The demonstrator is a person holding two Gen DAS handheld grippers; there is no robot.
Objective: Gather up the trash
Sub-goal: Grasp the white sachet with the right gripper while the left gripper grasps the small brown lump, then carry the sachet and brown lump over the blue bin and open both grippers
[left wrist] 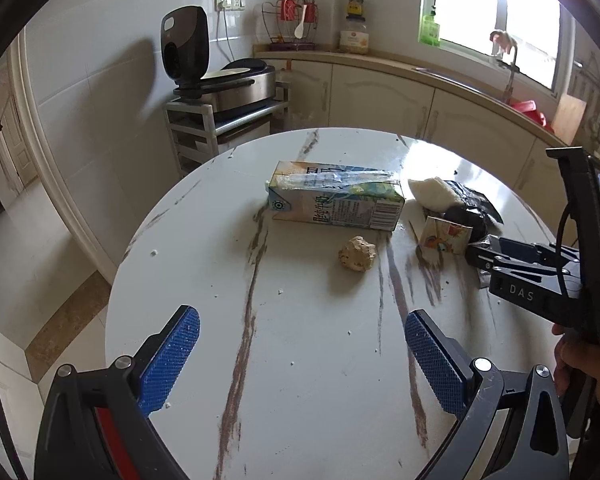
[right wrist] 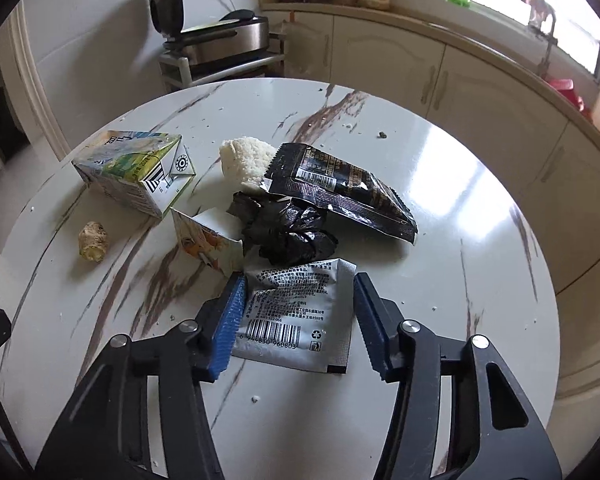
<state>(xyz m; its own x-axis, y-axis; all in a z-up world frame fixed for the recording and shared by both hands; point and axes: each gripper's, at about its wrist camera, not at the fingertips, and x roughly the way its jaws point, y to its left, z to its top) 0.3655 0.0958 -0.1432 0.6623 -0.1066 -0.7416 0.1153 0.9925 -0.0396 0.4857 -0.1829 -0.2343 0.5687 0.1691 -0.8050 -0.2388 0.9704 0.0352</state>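
Observation:
Trash lies on a round white marble-look table (right wrist: 472, 248). A flat silver sachet (right wrist: 296, 312) with a barcode sits between the blue pads of my right gripper (right wrist: 300, 278). The left pad touches its edge and a thin gap shows along the right pad. Behind it are a crumpled black bag (right wrist: 288, 228), a black foil packet (right wrist: 340, 192), a torn small carton (right wrist: 208, 240), a white crumbly lump (right wrist: 246, 158), a milk carton (right wrist: 136, 172) on its side, and a ginger piece (right wrist: 94, 240). My left gripper (left wrist: 302, 314) hangs open over bare table, short of the ginger piece (left wrist: 357, 253).
In the left wrist view the right gripper (left wrist: 476, 256) and the hand holding it fill the right edge. Beyond the table stand a metal rack with an appliance (left wrist: 224, 92), cream cabinets (left wrist: 380, 96) under a counter, and a window (left wrist: 500, 12). Crumbs dot the table.

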